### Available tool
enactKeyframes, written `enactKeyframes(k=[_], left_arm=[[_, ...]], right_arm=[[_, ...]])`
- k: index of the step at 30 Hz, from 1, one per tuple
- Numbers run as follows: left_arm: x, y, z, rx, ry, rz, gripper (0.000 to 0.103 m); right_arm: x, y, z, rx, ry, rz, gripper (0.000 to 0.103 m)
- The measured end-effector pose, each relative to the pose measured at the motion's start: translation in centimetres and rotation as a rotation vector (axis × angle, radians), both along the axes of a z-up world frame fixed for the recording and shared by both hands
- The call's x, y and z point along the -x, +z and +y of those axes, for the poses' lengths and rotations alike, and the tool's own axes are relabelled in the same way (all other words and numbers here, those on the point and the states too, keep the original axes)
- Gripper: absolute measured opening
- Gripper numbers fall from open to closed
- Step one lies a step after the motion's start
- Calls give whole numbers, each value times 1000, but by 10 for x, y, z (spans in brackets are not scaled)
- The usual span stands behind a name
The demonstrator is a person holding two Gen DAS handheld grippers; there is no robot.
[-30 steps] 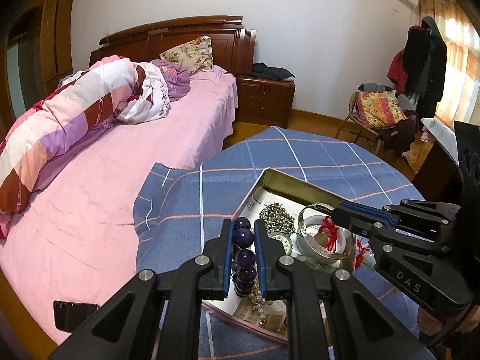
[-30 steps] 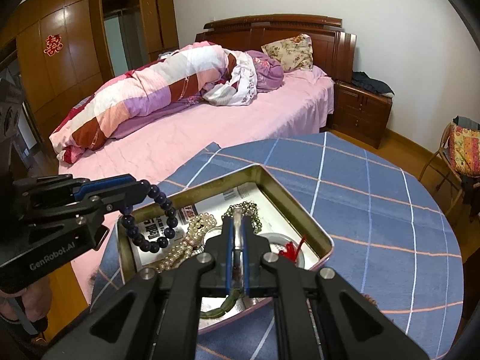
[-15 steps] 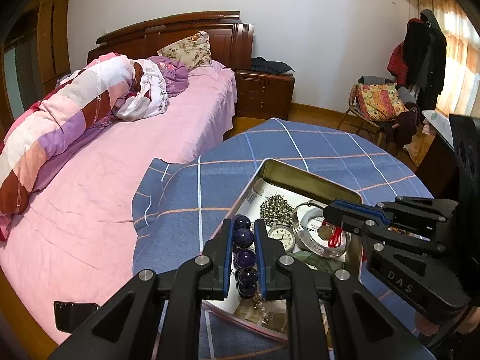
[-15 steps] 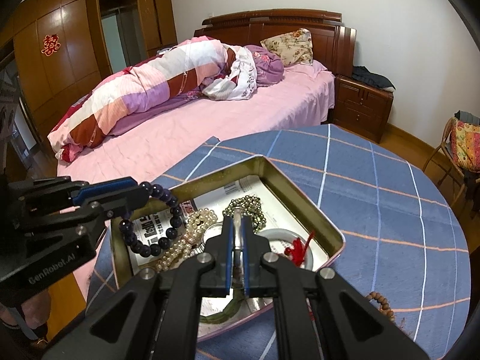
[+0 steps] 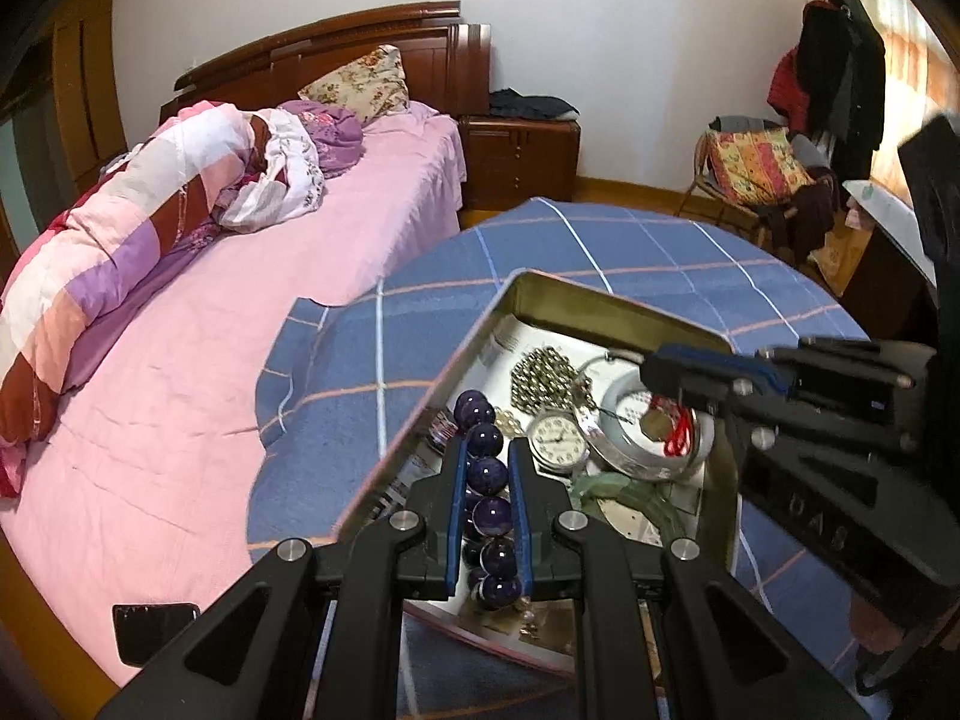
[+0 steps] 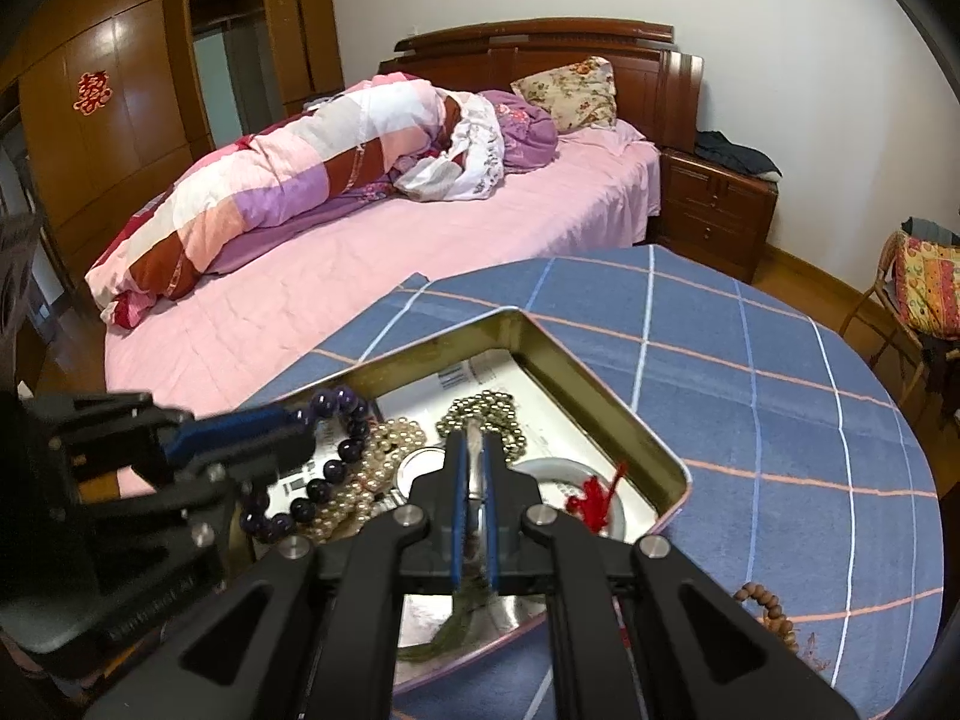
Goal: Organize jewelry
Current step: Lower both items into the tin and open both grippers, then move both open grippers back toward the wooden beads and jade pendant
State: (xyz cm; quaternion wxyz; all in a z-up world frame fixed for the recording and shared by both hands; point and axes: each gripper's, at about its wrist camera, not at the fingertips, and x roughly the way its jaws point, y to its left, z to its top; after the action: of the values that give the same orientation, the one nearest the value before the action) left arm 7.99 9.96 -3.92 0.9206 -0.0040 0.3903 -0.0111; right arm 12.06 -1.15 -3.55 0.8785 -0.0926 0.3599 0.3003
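One pocket watch (image 5: pixel 561 441) (left view only), wooden beads (image 6: pixel 774 612) right

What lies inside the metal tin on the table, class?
In the metal tin: printed paper, a pearl strand, a metallic bead chain, a watch, a silver bangle and a green bangle. The grippers hide the near end.
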Motion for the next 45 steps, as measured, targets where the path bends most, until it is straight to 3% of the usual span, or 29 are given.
enactKeyframes(k=[4, 6, 10, 16, 18, 20, 21, 23, 31, 37, 45], left_arm=[[0, -3, -7, -17, -8, 1, 14], [0, -4, -8, -15, -13, 3, 14], [-1, -9, -8, -9, -8, 20, 29], [-2, -12, -8, -14, -2, 32, 33], [-2, -12, -7, -19, 7, 33, 42], [-1, -11, -6, -29, 20, 23, 59], [1, -8, -6, -41, 31, 7, 60], [2, -6, -5, -48, 30, -2, 61], [0, -4, -2, -46, 46, -5, 61], [1, -4, -3, -61, 52, -5, 64], [1, -3, -4, -76, 55, -4, 70]], right_arm=[[-6, -5, -6, 7, -20, 16, 8], [-8, -8, -7, 8, -19, 36, 13], [-12, -12, -12, 1, -29, 57, 16], [-11, -14, -13, 3, -28, 63, 16], [-11, -14, -13, 1, -30, 68, 16], [-12, -14, -15, -6, -31, 73, 19], [-11, -13, -16, -12, -31, 76, 23], [-11, -13, -19, -23, -32, 77, 40], [-9, -12, -18, -24, -29, 70, 44], [-8, -12, -19, -30, -37, 64, 60], [-8, -10, -24, -29, -53, 54, 65]])
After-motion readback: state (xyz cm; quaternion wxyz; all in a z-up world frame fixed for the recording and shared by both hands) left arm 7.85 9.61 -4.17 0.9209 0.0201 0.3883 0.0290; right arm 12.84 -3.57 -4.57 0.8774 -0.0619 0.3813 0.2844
